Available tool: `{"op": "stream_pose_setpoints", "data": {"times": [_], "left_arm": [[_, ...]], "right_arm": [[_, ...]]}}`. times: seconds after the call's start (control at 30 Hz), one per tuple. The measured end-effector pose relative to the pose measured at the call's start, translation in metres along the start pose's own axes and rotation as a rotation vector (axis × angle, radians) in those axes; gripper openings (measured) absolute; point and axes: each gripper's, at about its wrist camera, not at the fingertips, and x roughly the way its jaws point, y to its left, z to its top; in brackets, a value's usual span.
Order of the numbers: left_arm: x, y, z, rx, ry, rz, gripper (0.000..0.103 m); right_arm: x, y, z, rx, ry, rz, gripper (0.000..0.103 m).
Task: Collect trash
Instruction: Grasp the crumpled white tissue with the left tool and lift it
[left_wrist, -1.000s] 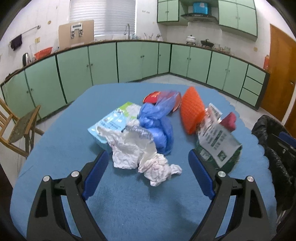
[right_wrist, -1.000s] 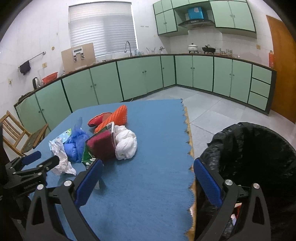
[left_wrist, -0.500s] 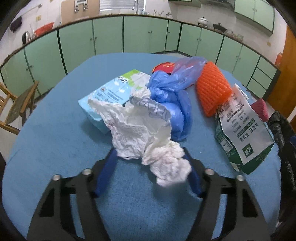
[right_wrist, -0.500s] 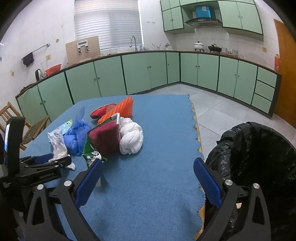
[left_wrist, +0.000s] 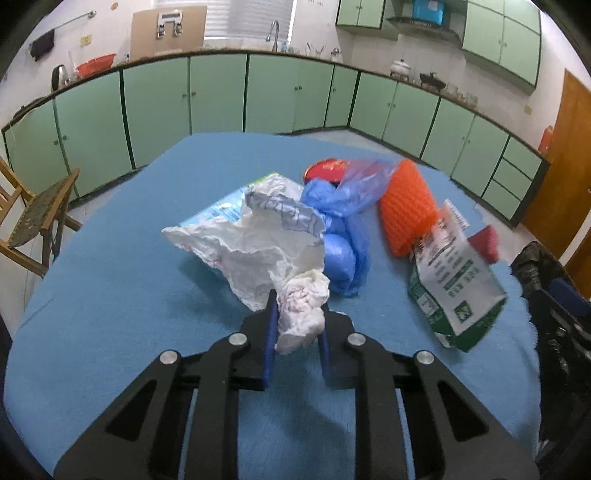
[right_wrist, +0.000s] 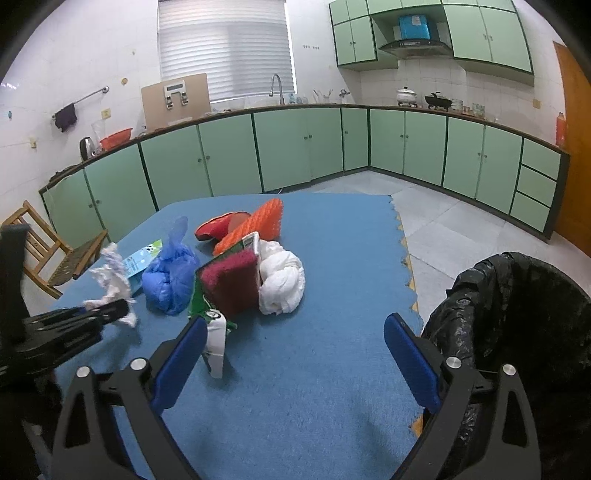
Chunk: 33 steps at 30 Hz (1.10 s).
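My left gripper (left_wrist: 297, 325) is shut on a crumpled white paper (left_wrist: 258, 243) and holds it just above the blue table (left_wrist: 110, 295). From the right wrist view the same paper (right_wrist: 110, 280) hangs from the left gripper (right_wrist: 118, 308). Behind it lie a blue plastic bag (left_wrist: 343, 236), an orange net (left_wrist: 406, 206), a green-white carton (left_wrist: 454, 280) and a light blue packet (left_wrist: 221, 210). My right gripper (right_wrist: 295, 347) is open and empty above the table's near edge. A black-lined trash bin (right_wrist: 517, 317) stands at the right.
A white cloth bundle (right_wrist: 282, 277), a dark red sponge (right_wrist: 231, 280) and a red wrapper (right_wrist: 218, 225) also lie in the pile. A wooden chair (left_wrist: 33, 218) stands left of the table. Green cabinets (right_wrist: 295, 144) line the walls.
My left gripper closed on the crumpled white paper and lifted it slightly off the table. My right gripper stayed open and shifted a little.
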Motion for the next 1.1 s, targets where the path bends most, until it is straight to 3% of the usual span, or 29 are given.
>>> {"op": "stream_pose_setpoints", "data": {"times": [0.3, 0.6, 0.77, 0.9, 1.1], "left_arm": [[-0.012, -0.006, 0.002, 0.041, -0.014, 0.010, 0.018], [-0.010, -0.015, 0.000, 0.019, -0.015, 0.027, 0.018], [-0.011, -0.021, -0.002, 0.022, -0.021, 0.022, 0.018], [-0.011, -0.026, -0.004, 0.032, -0.026, 0.015, 0.018], [-0.011, -0.033, -0.005, 0.047, -0.026, 0.008, 0.018]], "right_arm": [[0.016, 0.008, -0.004, -0.009, 0.049, -0.001, 0.094], [0.013, 0.034, -0.001, -0.050, 0.031, 0.095, 0.094], [0.008, 0.018, 0.006, 0.007, -0.001, 0.039, 0.094], [0.016, -0.001, 0.003, 0.035, 0.033, -0.024, 0.094], [0.025, -0.003, -0.003, 0.031, 0.074, -0.027, 0.094]]}}
